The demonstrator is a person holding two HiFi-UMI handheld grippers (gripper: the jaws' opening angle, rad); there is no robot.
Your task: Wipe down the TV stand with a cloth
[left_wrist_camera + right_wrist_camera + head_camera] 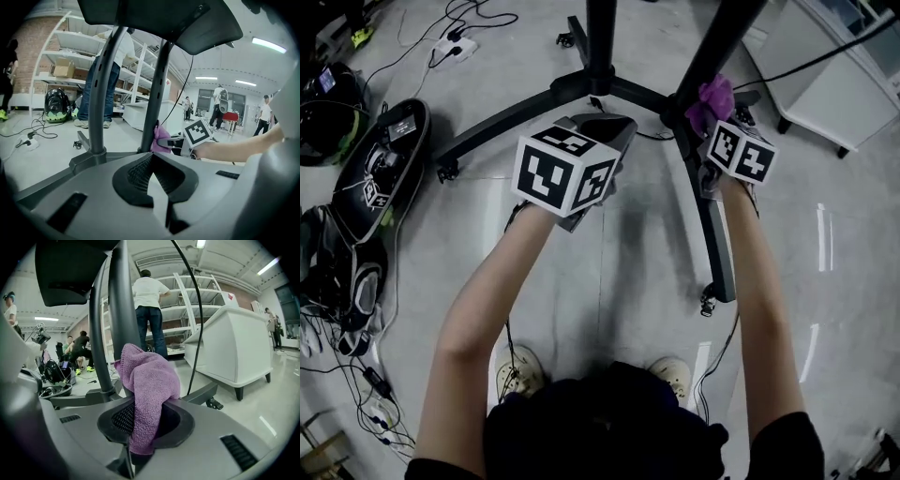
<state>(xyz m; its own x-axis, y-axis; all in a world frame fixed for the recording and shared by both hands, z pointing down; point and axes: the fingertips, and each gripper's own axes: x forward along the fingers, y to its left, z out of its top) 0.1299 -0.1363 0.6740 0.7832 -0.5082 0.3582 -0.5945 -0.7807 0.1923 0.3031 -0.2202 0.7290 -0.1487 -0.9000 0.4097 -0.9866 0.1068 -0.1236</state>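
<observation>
The TV stand is black, with two upright posts and splayed legs (506, 117) on castors. My right gripper (713, 114) is shut on a purple cloth (713, 97), which is pressed against the right post (705, 56) just above the base. In the right gripper view, the cloth (146, 390) bulges out of the jaws of that gripper (136, 446) and touches the post (123, 310). My left gripper (605, 124) hovers near the base hub between the posts. It (153, 180) is shut and holds nothing. From the left gripper view, the cloth (159, 138) is seen against the post (161, 79).
A white cabinet (834, 75) stands at the far right. Bags and gear (375, 178) lie along the left, with cables and a power strip (455, 45) on the floor. A stand leg with a castor (707, 302) runs toward the wearer's shoes (517, 370). A person (149, 310) stands by shelving.
</observation>
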